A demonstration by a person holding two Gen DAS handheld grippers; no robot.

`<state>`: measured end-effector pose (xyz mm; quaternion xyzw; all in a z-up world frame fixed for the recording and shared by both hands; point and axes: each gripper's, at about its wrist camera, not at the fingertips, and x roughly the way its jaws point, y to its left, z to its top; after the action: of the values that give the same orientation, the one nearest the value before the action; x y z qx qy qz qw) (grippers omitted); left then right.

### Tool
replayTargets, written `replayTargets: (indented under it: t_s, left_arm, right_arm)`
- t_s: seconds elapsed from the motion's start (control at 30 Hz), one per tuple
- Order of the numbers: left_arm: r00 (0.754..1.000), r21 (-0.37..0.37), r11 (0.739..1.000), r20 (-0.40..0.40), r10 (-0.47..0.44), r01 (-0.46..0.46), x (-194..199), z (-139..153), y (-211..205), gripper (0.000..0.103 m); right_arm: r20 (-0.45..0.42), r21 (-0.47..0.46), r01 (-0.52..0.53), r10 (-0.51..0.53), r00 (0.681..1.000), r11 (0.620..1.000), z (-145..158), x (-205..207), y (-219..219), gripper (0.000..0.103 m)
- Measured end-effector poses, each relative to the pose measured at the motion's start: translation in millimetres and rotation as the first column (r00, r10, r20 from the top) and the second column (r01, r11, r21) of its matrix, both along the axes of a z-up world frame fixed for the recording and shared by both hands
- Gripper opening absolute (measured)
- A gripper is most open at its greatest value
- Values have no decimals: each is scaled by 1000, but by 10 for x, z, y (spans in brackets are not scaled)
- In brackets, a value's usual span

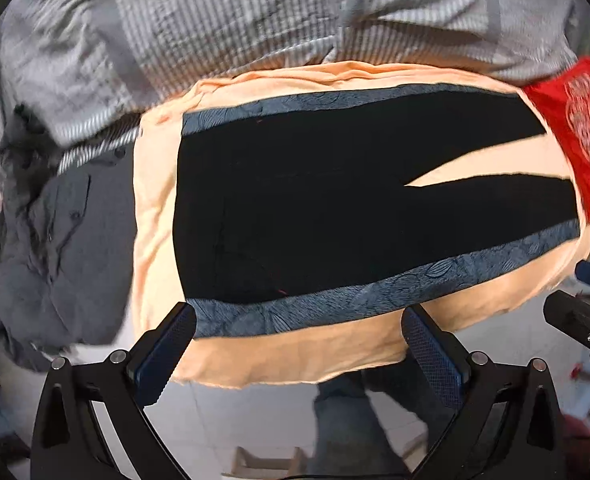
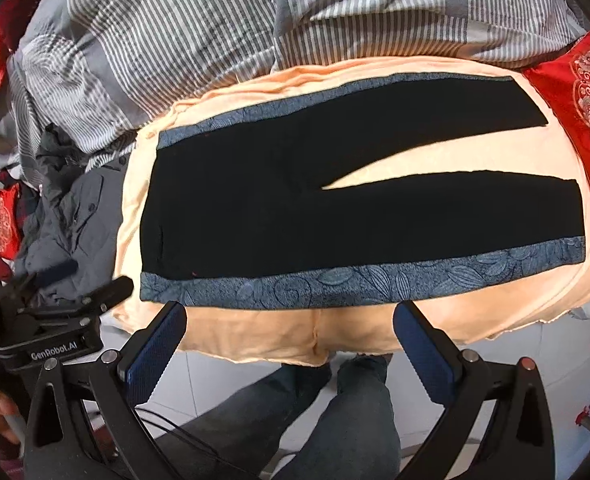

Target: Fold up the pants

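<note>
Striped grey-white duvet (image 1: 223,20) (image 2: 199,24) fills the 12 o'clock band of both views, bunched up behind everything else. Peach sheet (image 1: 155,216) (image 2: 375,336) spreads below it, its front edge hanging off toward 6 o'clock over white floor tiles (image 1: 231,420).

Pants (image 1: 295,216) (image 2: 231,216) lie flat on the peach sheet, center of both views — black body, blue floral-patterned side stripes (image 1: 415,284) (image 2: 335,284) along the near and far edges. Waist toward 9 o'clock, both legs running to 3 o'clock and split apart in a V with peach showing between. Not yet folded.

Dark grey shirt pile (image 1: 51,264) (image 2: 75,216) sits at 9 o'clock, just beside the sheet's left edge. Red embroidered cushion (image 1: 575,128) (image 2: 583,112) at 2 o'clock, touching the leg cuffs' end of the sheet. Person's dark-trousered legs (image 2: 351,412) at 6 o'clock in the right wrist view.

Left gripper (image 1: 299,344) — fingers spread wide apart, holding nothing, hovering at the near edge of the sheet just below the waist-side stripe. Right gripper (image 2: 291,340) is likewise wide apart, nothing between the pads, near the front stripe mid-length. The left gripper's body also shows at 8 o'clock in the right wrist view, labelled GenRobot.AI.
</note>
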<state>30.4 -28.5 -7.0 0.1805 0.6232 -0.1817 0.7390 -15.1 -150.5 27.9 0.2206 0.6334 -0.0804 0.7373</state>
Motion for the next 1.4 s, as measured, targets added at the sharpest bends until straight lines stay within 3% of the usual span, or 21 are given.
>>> replayTargets:
  t_s: [0.23, 0.33, 0.57, 1.4]
  left_arm:
    - [999, 34, 999, -47, 21, -20, -76, -86, -15, 103]
    - [998, 56, 998, -65, -9, 13, -168, -138, -96, 103]
    - [997, 71, 995, -39, -66, 69, -184, -90, -205, 103]
    - [979, 100, 975, -61, -193, 198, -171, -186, -483, 103]
  right_arm:
    - [-31, -23, 1, -2, 1000, 1000, -11, -22, -3, 103]
    - [-35, -26, 13, -14, 999, 1000, -9, -25, -12, 103]
    - [-52, -24, 40, -41, 998, 999, -44, -54, -52, 103]
    - [-61, -36, 170, -172, 983, 985, -62, -244, -169, 103]
